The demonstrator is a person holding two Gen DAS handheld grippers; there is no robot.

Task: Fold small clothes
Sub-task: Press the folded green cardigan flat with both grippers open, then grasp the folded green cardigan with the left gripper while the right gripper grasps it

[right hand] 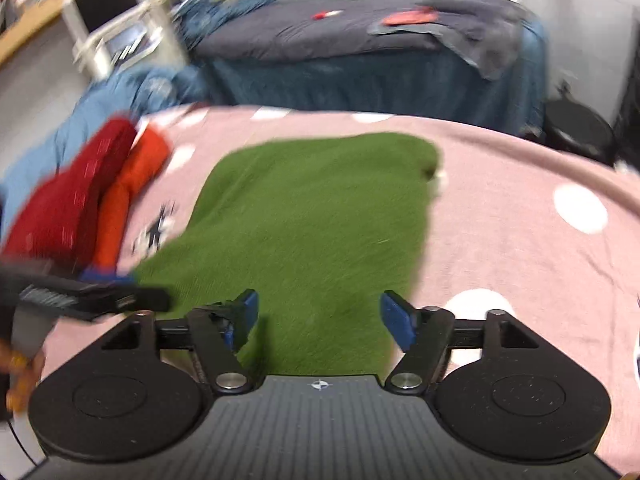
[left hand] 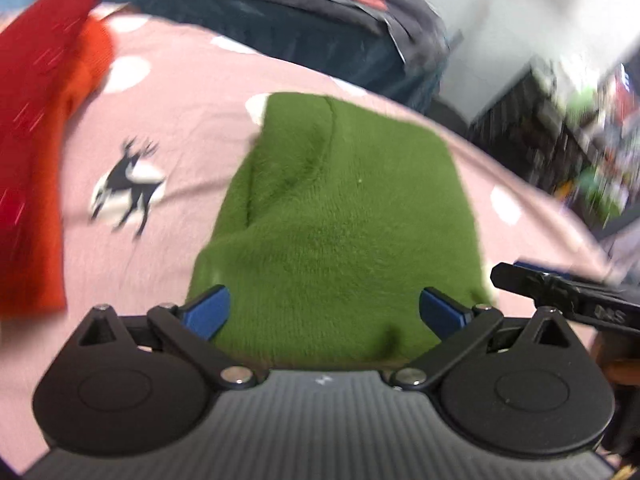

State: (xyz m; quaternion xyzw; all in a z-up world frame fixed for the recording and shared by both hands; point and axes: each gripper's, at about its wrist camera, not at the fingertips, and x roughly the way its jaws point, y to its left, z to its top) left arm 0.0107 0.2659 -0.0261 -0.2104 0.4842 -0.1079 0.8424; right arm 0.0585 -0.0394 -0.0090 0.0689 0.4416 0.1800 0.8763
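Observation:
A green fuzzy garment (left hand: 336, 216) lies folded on a pink spotted bedspread (left hand: 180, 128). My left gripper (left hand: 324, 312) hovers over its near edge, jaws wide apart, blue pads clear of the cloth. In the right wrist view the same green garment (right hand: 316, 216) stretches away from my right gripper (right hand: 318, 318), which is also open above the near edge with nothing pinched. The other gripper's black finger shows at the right edge of the left wrist view and at the left edge of the right wrist view. Both views are motion-blurred.
Red and orange clothes (left hand: 36, 152) lie at the left of the bedspread, also seen as red and orange clothes (right hand: 88, 196). A second bed with dark grey and blue covers (right hand: 360, 52) stands behind. Blue cloth (right hand: 80, 120) and a shelf sit far left.

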